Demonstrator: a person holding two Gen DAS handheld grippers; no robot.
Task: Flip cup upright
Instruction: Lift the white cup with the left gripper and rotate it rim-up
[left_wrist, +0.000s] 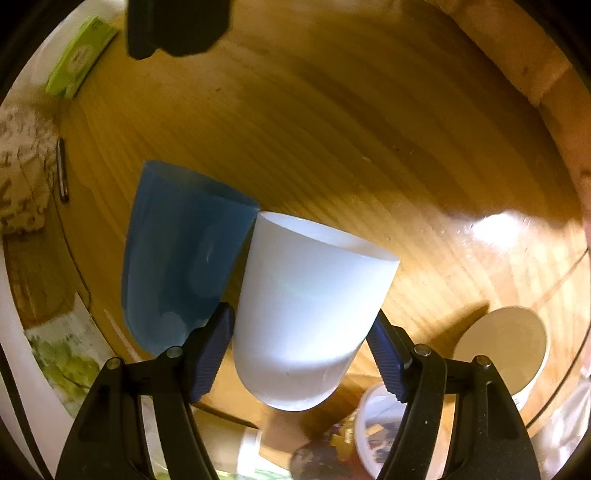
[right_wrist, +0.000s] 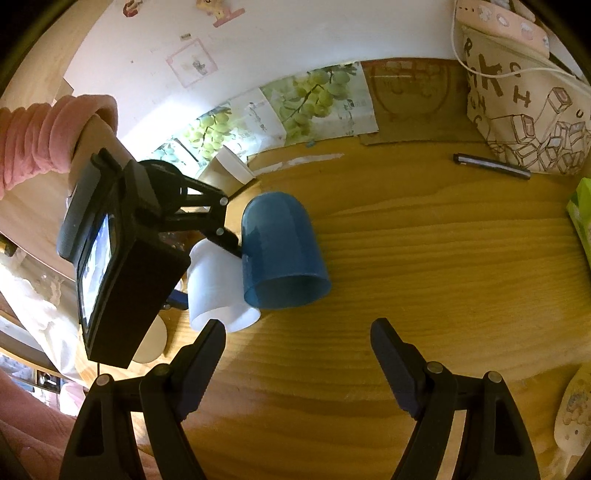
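My left gripper (left_wrist: 301, 339) is shut on a white cup (left_wrist: 310, 306), its pads pressed on both sides near the cup's base; the cup's open mouth points away from the camera. A blue cup (left_wrist: 181, 258) stands mouth-down on the wooden table (left_wrist: 369, 129), touching the white cup's left side. In the right wrist view the blue cup (right_wrist: 280, 247) sits upside down, the white cup (right_wrist: 218, 288) is tilted beside it, held by the left gripper (right_wrist: 207, 236). My right gripper (right_wrist: 299, 354) is open and empty, in front of the cups.
A green packet (left_wrist: 79, 55) lies far left, a pen (right_wrist: 491, 166) and a printed bag (right_wrist: 528, 118) at the back right. A paper cup (left_wrist: 506, 343) and a plastic tub (left_wrist: 376, 428) sit near the left gripper. Grape-print boxes (right_wrist: 314, 99) lean on the wall.
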